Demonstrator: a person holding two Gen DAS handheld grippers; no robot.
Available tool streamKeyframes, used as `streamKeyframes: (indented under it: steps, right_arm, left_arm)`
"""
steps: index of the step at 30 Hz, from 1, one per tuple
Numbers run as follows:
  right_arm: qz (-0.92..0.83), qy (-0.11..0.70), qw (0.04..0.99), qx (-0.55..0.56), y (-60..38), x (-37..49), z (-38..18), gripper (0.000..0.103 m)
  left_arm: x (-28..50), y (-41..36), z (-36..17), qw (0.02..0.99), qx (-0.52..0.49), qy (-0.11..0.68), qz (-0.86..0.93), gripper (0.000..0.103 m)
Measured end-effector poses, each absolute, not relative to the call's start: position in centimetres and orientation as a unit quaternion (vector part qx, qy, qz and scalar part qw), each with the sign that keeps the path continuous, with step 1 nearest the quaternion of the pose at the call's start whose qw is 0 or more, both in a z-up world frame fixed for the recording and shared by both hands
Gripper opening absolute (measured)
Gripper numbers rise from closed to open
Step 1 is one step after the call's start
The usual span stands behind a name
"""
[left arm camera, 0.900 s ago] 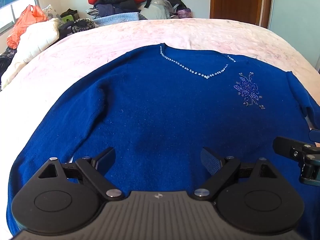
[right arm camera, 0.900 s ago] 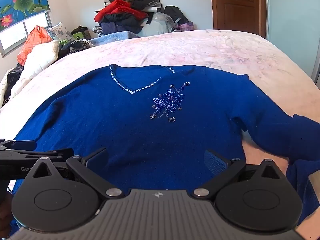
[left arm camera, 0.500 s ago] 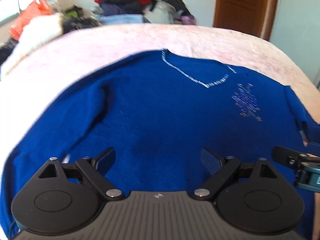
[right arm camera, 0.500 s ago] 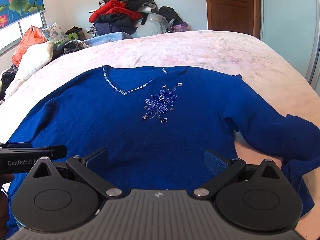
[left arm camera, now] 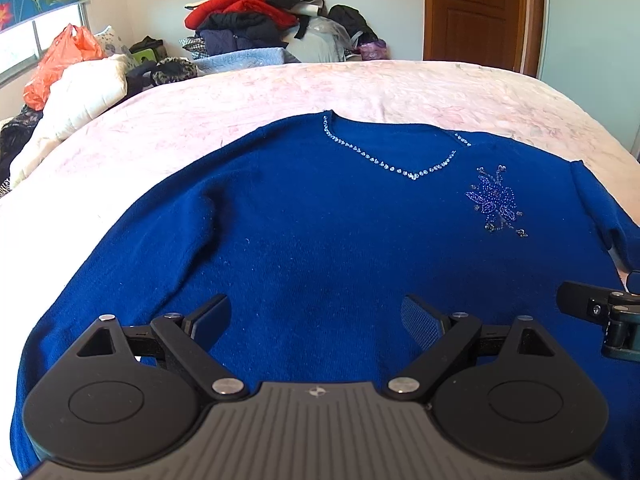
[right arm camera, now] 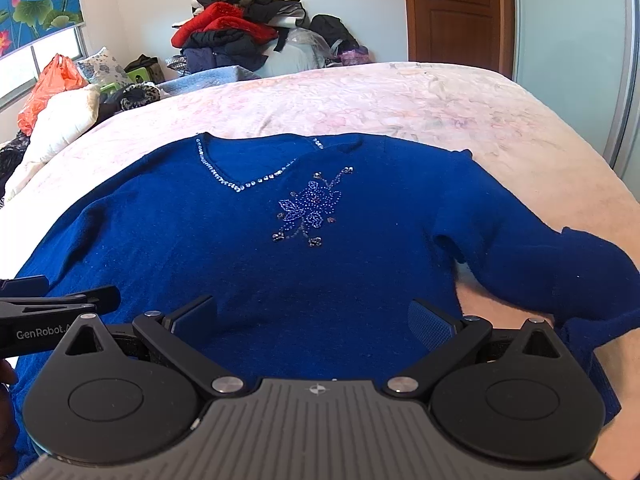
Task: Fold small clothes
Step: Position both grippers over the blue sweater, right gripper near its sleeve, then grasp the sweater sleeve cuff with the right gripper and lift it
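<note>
On the bed (left arm camera: pixel 400 88), the sweater (left arm camera: pixel 320 240) lies flat, front up, neckline at the far side, beaded flower (right arm camera: pixel 310 210) showing on its chest. Left gripper (left arm camera: pixel 316 316) hovers over the near hem, jaws spread wide, nothing between them. Right gripper (right arm camera: pixel 314 318) beside it, jaws spread too, empty. The right sleeve (right arm camera: pixel 540 268) is bunched up. Clothes pile (left arm camera: pixel 256 20) by the far wall.

We see a pink bed (left arm camera: pixel 360 88) filling the room, a clothes heap (left arm camera: pixel 256 20) against the pale wall (left arm camera: pixel 384 4), a brown door (left arm camera: pixel 476 12) at right, and a sunlit window (left arm camera: pixel 24 44) at left.
</note>
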State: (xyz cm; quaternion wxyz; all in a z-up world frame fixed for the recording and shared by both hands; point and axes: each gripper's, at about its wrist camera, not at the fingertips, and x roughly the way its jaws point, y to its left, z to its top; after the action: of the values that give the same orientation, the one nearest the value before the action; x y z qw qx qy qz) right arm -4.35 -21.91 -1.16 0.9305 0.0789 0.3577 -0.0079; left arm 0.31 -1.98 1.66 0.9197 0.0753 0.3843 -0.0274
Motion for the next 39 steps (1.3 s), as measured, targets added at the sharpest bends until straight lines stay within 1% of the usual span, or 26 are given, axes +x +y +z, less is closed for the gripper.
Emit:
streamKeyframes:
  steps: [13, 23, 34, 39]
  right_arm:
    - [-0.026, 0.363, 0.929, 0.072, -22.1, -4.1, -1.6, 0.103]
    - [-0.027, 0.365, 0.927, 0.082, -22.7, -4.2, -1.8, 0.103]
    - [0.008, 0.347, 0.936, 0.067, -22.4, -5.3, -1.8, 0.103]
    - [0.013, 0.346, 0.936, 0.061, -24.5, -7.0, -2.0, 0.103]
  left_arm:
    - [0.0, 0.4, 0.6, 0.912, 0.027, 0.409, -0.028, 0.093]
    - [-0.1, 0.0, -0.2, 0.912, 0.046, 0.407, -0.032, 0.093]
    - [-0.4, -0.4, -0.3, 0.913, 0.045, 0.402, -0.054, 0.093]
    - [-0.4, -0.8, -0.3, 0.912, 0.05, 0.403, -0.062, 0.093]
